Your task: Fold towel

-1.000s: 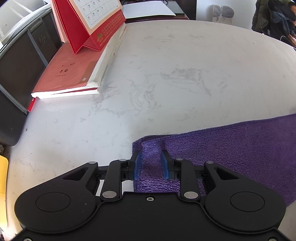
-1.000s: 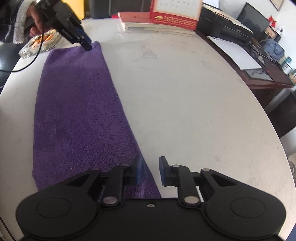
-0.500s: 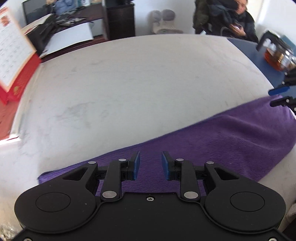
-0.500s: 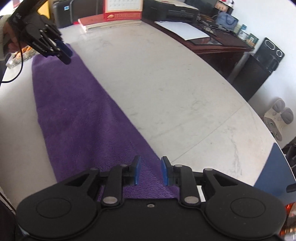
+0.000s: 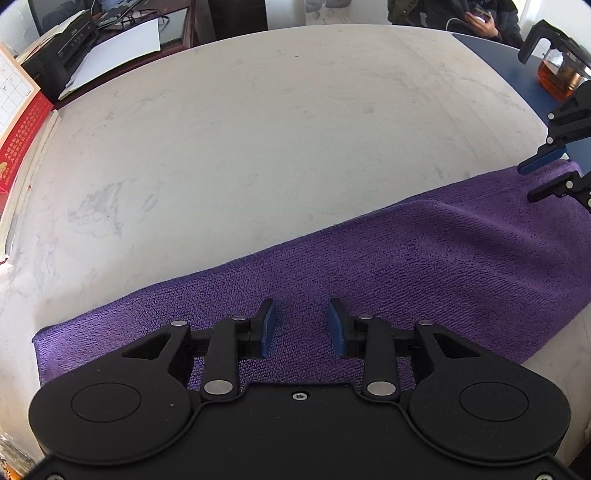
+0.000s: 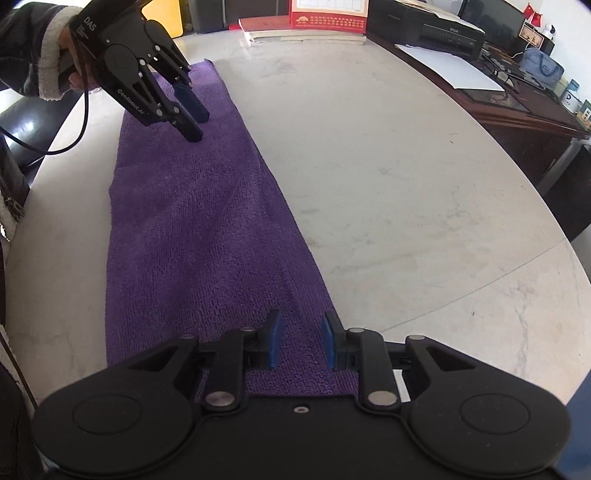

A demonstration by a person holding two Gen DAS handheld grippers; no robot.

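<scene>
Towel [image 5: 424,258] lies flat under both parted, empty claws, left claw [image 5: 301,326] just widened, right claw [image 6: 300,339] steady.

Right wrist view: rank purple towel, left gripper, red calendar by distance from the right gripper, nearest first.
From the right gripper:
1. purple towel, directly beneath its fingers.
2. left gripper, upper left, over the towel's far end.
3. red calendar, top centre at the table's far edge.

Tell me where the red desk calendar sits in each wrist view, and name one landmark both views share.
Left wrist view: the red desk calendar is cut off at the far left edge, beside the black printer.
Right wrist view: it stands at the top centre, on the far rim of the table, on a book.
Shared landmark: the purple towel, lying flat on the white table.
</scene>
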